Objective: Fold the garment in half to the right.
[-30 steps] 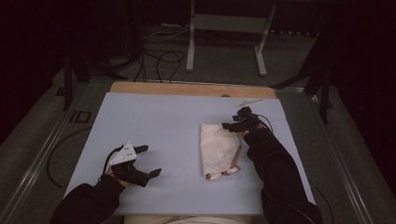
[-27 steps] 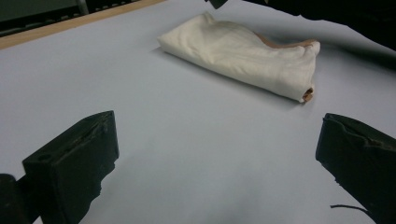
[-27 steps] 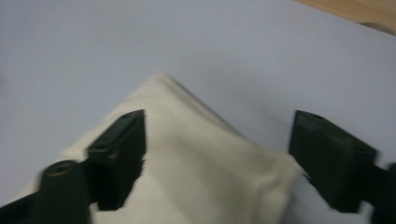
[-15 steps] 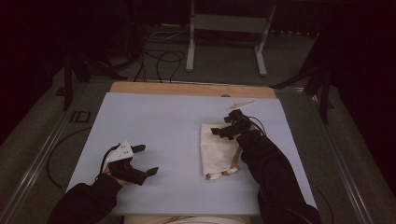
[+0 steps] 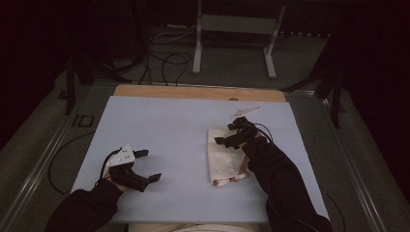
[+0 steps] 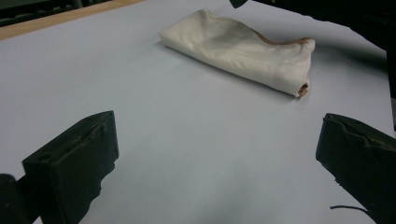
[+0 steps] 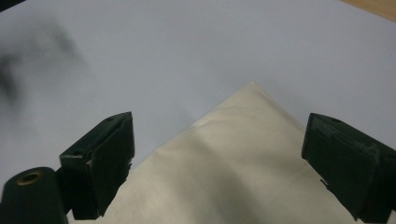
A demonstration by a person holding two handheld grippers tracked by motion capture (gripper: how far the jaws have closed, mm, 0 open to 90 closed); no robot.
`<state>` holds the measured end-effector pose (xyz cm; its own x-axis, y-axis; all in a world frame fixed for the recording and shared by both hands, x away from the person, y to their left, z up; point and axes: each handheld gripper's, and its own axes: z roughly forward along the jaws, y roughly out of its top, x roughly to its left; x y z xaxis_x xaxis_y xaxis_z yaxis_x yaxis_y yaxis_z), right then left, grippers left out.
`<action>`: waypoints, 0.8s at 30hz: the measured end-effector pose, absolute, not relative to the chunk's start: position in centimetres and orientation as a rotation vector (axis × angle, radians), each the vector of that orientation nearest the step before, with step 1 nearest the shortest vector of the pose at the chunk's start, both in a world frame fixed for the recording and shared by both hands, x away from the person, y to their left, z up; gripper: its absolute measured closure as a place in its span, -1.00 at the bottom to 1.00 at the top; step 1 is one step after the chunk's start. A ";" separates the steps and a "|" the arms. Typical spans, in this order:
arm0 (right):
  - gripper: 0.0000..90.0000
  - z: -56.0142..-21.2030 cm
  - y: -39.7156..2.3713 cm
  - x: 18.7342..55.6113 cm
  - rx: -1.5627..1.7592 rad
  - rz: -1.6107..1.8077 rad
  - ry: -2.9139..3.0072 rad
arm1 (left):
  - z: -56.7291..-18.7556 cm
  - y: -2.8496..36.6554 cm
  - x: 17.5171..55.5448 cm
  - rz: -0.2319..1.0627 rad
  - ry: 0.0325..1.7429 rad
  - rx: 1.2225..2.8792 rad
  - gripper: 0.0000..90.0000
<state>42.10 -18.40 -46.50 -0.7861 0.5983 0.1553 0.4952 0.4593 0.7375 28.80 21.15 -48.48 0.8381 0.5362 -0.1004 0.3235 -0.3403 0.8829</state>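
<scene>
A folded cream cloth [image 5: 223, 162] lies on the pale blue table top [image 5: 159, 125], right of the middle; its near end shows a tan inner layer. In the high view my right gripper [image 5: 226, 134] hovers over the cloth's far left corner. Its jaws have just been opening and stand open, with the cloth corner [image 7: 243, 154] below them and nothing pressed between the right gripper's [image 7: 222, 128] pads. My left gripper [image 5: 151, 165] rests open near the front left of the table, well away from the cloth [image 6: 243, 46], with bare table between the left gripper's [image 6: 219, 135] jaws.
A wooden strip [image 5: 193, 92] runs along the table's far edge. Beyond it on the floor stand a metal frame [image 5: 198, 43] and loose cables [image 5: 164, 60]. The person's dark sleeves [image 5: 280, 179] come in from the bottom edge.
My right gripper has moved left and a little nearer over the cloth's far end, and its jaws have spread apart. The left gripper has stayed about where it was.
</scene>
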 end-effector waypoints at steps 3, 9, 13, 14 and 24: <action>-0.79 -46.3 -18.4 41.7 0.956 1.236 2.566 | -48.4 21.2 28.8 0.249 0.636 1.961 -1.00; -0.80 -46.0 -18.6 40.8 0.924 1.263 2.552 | -48.1 21.2 28.6 0.252 0.624 1.959 -1.00; -0.80 -45.8 -18.9 40.1 0.912 1.263 2.549 | -48.1 21.4 28.5 0.255 0.623 1.962 -1.00; -0.80 -45.8 -18.9 39.9 0.914 1.265 2.548 | -48.1 21.5 28.5 0.257 0.618 1.963 -1.00; -0.80 -45.5 -20.2 38.1 0.897 1.287 2.523 | -48.1 22.3 28.2 0.263 0.627 1.960 -1.00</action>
<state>38.15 -20.23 -45.52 -0.8044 0.5827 0.1154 0.4356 0.4465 0.7816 28.24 22.32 -48.07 0.8408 0.5343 -0.0868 0.3122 -0.3477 0.8841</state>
